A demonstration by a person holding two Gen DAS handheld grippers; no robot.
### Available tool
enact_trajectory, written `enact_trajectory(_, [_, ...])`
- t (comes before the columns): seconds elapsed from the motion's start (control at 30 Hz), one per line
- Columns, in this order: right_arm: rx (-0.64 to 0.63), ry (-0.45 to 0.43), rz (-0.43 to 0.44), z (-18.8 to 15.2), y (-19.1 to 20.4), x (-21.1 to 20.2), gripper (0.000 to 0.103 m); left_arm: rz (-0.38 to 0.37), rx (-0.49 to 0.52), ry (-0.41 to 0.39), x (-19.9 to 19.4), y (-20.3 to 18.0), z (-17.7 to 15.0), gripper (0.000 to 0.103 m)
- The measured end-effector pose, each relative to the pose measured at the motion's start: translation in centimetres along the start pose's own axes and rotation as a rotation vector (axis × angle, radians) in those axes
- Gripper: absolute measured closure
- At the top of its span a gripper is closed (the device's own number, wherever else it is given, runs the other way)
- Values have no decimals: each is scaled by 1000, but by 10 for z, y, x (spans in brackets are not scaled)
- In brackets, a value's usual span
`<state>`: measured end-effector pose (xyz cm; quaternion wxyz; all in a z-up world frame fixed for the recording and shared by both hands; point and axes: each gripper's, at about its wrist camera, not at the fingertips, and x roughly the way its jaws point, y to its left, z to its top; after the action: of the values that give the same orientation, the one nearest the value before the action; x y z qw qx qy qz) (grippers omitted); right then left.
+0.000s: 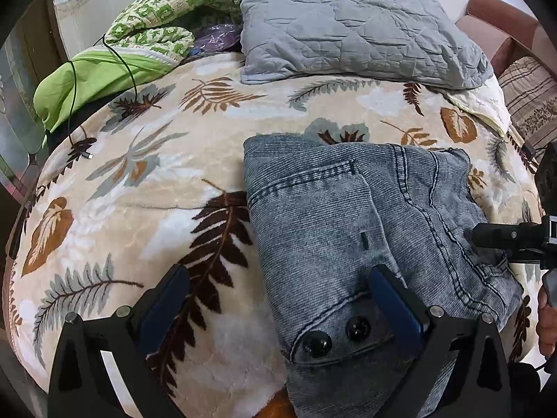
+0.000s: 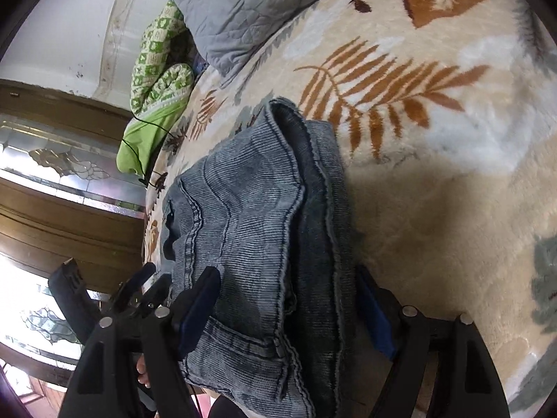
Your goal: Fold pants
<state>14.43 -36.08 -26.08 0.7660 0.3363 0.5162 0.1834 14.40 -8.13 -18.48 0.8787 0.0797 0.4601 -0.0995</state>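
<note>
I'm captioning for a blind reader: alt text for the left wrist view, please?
Folded grey-blue jeans lie on a leaf-patterned blanket, the open left gripper straddling their near edge. A grey pillow sits behind.

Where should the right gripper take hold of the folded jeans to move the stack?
Probably the stacked edge of the jeans nearest the right gripper, coming in low from the near side. The layers lie flat and thick there, already between its open jaws, so one pinch could catch them all.

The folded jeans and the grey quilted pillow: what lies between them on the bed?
Only bare leaf-print blanket lies between the jeans and the grey pillow; the left wrist view shows this best.
</note>
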Motion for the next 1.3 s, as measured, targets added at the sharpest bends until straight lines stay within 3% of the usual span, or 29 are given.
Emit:
enact_trajectory(0.33, [-59,-18,-40,4,16,16,21,-34,-24,-12,7,-3,7,0])
enact_trajectory(0.6, [-55,-39,-22,0,12,14,27,-130,-14,-4,-1,-8,4,0])
enact_trajectory(0.63, [-57,-41,-23,-1,12,13,28,-135,-14,-6,-2,-7,2,1])
enact_trajectory(0.7, [-56,-47,-21,-3,10,11,30,-182,-22,3,-3,-3,-1,18])
enact_trajectory(0.77, [-44,-55,-17,-6,8,8,34,-235,-50,24,-3,0,-2,26])
enact_trajectory(1.1, [-17,-36,29,-22,5,-8,36,-260,-86,49,-9,11,-3,26])
enact_trajectory(1.3, [-65,-5,0,-21,18,-1,36,-323,-109,101,10,9,-1,26])
